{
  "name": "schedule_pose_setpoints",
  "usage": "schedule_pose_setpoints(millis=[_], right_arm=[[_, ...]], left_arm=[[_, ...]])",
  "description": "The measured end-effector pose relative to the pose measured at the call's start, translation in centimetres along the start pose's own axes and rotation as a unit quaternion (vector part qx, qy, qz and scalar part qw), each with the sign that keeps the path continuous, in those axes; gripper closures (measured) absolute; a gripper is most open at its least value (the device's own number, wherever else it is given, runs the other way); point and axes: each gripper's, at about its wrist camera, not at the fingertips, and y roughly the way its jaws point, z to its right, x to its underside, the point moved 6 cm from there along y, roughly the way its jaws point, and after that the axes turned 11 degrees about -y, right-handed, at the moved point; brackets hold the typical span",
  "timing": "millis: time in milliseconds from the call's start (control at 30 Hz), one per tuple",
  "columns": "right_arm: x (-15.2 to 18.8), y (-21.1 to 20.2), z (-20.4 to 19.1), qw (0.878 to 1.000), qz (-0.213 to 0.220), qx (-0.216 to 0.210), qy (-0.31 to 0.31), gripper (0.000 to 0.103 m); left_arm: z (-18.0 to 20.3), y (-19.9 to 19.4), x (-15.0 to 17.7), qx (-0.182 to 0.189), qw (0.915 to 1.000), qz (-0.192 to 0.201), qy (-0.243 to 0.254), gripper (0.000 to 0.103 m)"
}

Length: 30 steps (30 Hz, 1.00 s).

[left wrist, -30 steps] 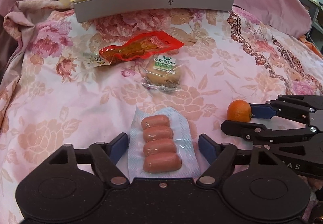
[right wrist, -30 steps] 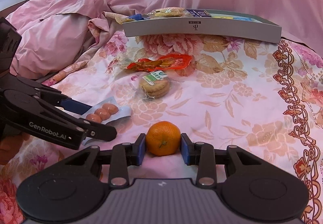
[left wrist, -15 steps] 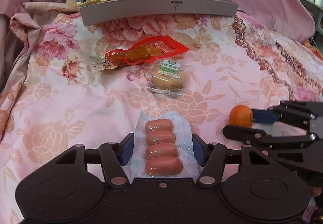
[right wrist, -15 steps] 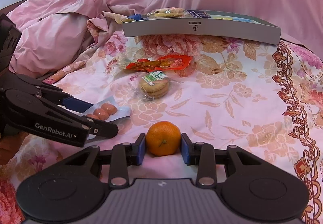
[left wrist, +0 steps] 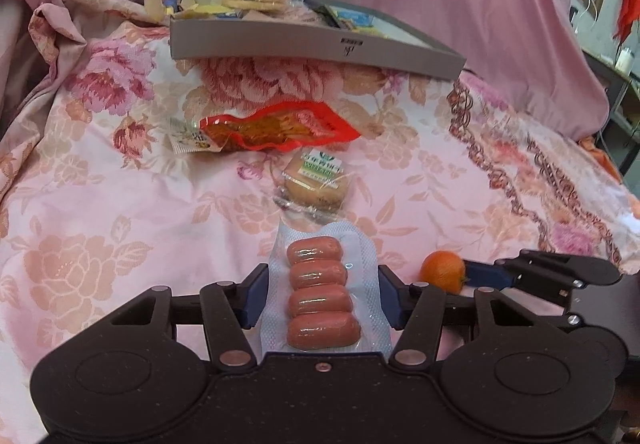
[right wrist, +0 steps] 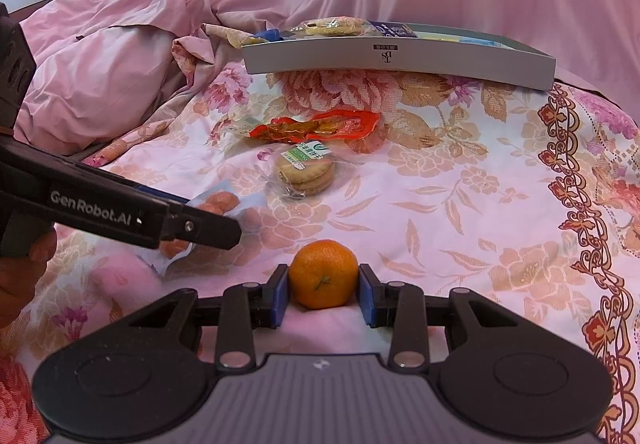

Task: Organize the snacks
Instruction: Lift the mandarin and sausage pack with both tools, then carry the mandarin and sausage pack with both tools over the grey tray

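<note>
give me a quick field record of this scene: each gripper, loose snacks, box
left gripper: jaws just closed in on the sausage pack, pads at its edges
right gripper: shut on the tangerine
loose snacks: red packet, wrapped biscuit, both on the floral bedspread
grey box: beyond them, already holds snacks

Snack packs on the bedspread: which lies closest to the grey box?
The red snack packet. It lies just short of the grey box, with the wrapped biscuit and the sausage pack successively farther from it.
</note>
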Motion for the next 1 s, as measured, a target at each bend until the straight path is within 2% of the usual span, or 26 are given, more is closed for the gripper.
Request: schedule_pose_setpoints(millis=[500,1000], right_arm=[[-0.5,0.0,-0.6,1.0,0.009,0.01,-0.018,0.064],[-2.5,-1.3,0.2,0.998,0.051,0.023,-0.002,0.064]], left_arm=[[0.0,-0.5,-0.4,0.005,0.9994,0.032,-0.011,0.045],[-0.2,-1.2,-2.4,0.01,0.9968,0.071,-0.036,0.045]])
